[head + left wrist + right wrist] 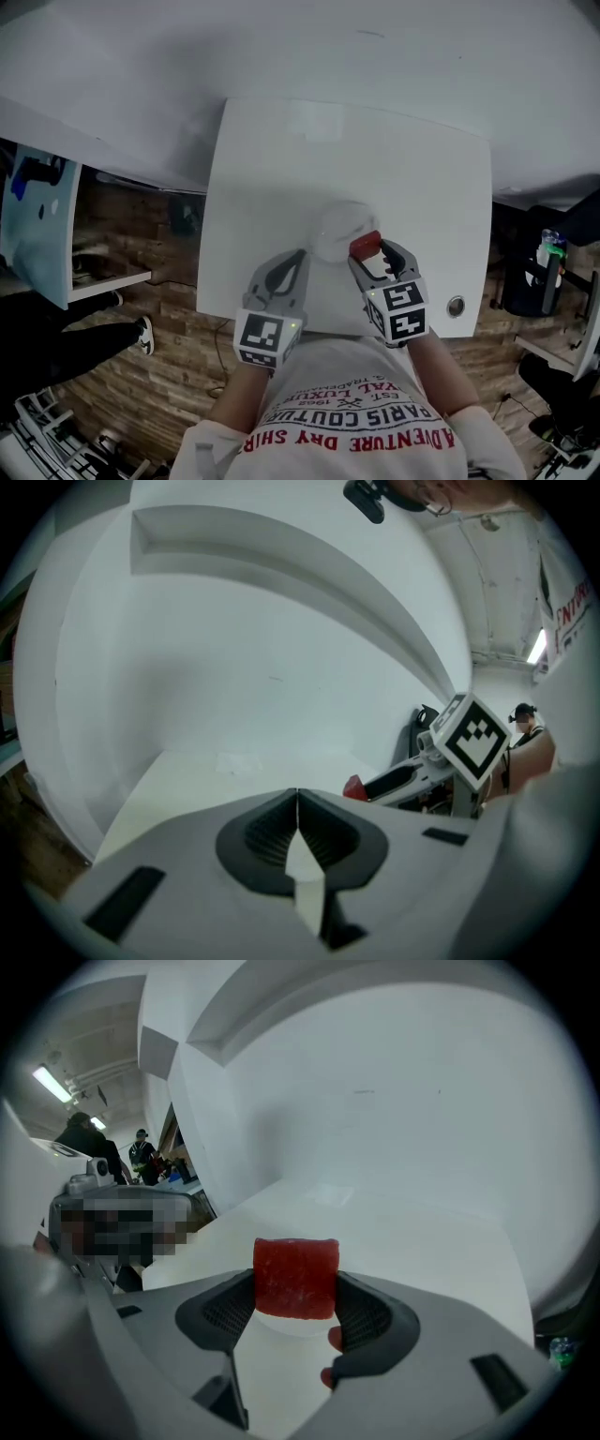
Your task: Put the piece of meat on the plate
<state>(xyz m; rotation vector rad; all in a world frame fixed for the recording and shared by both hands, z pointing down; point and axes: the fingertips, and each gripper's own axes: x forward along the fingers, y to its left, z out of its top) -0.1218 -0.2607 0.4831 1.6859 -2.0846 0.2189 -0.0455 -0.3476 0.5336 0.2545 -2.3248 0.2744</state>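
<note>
Placement looks to be the step in hand, and doing it well starts on the left. The left hand-held gripper (300, 257) has its 2 jaws pressed together on nothing, so it is best held off to its own side, clear of the drop. It hovers low over the near part of the white counter (262, 159), its tips angled inward toward the middle. Just right of those tips lies the white plate (336, 223), pale against the counter and hard to outline, so its rim deserves a check before anything is let go. At the plate's right edge the right hand-held gripper (371, 251) clamps the red piece of meat (365, 245) squarely between its pads. As far as I can judge, the block is just above the plate and not resting on it. A good finish would carry the block a little further in over the plate's middle, lower it until it touches, then part the jaws gently so it does not stick or roll. Both forearms reach forward from the person's body, the right gripper leaning inward toward the plate.
</note>
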